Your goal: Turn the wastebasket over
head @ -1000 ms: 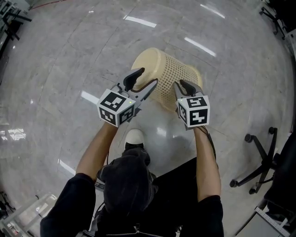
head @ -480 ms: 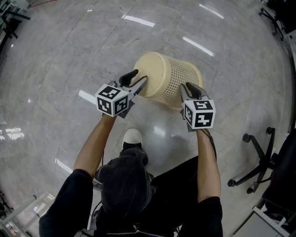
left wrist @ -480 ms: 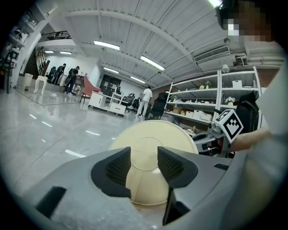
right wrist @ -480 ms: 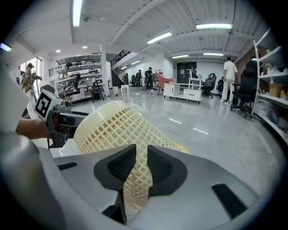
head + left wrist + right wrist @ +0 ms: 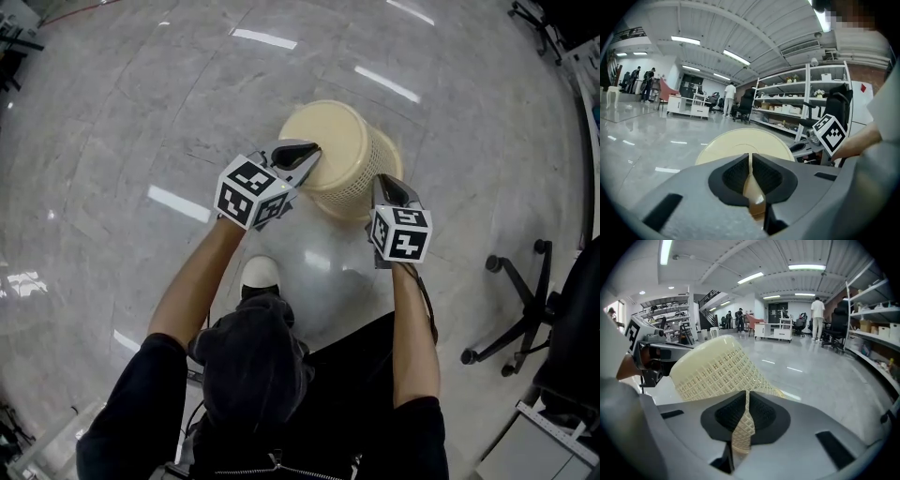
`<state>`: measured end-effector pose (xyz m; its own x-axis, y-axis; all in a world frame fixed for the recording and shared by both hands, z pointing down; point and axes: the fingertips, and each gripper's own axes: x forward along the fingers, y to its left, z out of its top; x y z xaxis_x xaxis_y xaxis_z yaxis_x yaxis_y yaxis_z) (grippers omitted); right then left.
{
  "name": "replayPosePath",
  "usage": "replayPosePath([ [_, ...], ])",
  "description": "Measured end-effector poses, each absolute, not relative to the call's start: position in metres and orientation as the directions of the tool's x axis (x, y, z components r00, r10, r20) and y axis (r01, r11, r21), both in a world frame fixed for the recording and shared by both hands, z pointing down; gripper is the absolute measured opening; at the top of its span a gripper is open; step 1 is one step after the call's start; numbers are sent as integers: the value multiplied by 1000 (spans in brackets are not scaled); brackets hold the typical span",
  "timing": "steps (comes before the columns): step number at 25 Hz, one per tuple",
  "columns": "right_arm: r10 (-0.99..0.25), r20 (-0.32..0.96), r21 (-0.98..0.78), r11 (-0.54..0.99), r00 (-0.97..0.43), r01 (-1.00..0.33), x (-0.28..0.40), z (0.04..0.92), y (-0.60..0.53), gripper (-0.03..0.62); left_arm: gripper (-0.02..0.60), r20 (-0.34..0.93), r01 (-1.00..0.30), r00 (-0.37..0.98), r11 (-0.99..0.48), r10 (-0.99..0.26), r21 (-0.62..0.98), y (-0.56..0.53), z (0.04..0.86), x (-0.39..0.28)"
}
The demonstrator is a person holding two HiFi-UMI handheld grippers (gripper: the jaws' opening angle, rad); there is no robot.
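The cream mesh wastebasket [image 5: 330, 139] stands on the floor tilted, its solid round bottom facing up toward me. My left gripper [image 5: 314, 150] is at the near left edge of that bottom; its jaws are closing, and in the left gripper view the pads pinch a thin cream edge of the wastebasket [image 5: 746, 141]. My right gripper [image 5: 382, 180] is at the basket's right side. In the right gripper view it is shut on the mesh wall of the wastebasket [image 5: 717, 366], a strip of mesh showing between the pads.
Glossy grey stone floor all round. An office chair's wheeled base [image 5: 518, 309] stands to the right, and my white shoe [image 5: 260, 276] is just behind the basket. Shelving [image 5: 820, 108] and desks with people stand far off.
The basket has swung from lying on its side to bottom-up. My left gripper's jaws went from wide open to pinched on the bottom's edge. Both hands moved forward.
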<state>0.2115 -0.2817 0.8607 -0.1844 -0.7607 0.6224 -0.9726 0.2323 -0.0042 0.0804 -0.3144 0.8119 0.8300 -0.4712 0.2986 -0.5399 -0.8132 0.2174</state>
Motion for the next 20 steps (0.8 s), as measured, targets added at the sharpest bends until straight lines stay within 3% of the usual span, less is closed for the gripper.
replayPosePath([
  [7,-728,680,-60,63,-87,-996,246,895,-257,21,12,347,-459,859,-866,-376,198,-308,810,130],
  [10,-720,687,-95,47,-100,-994,248,914,-245,23,12,348,-403,887,-875,-302,268,-297,814,159],
  [13,-730,677,-107,36,-99,-994,247,924,-243,23,12,355,-378,888,-903,-291,204,-293,818,188],
  [20,-839,542,-126,-37,-38,-991,275,880,-253,23,11,415,-375,860,-919,-297,120,-301,827,221],
])
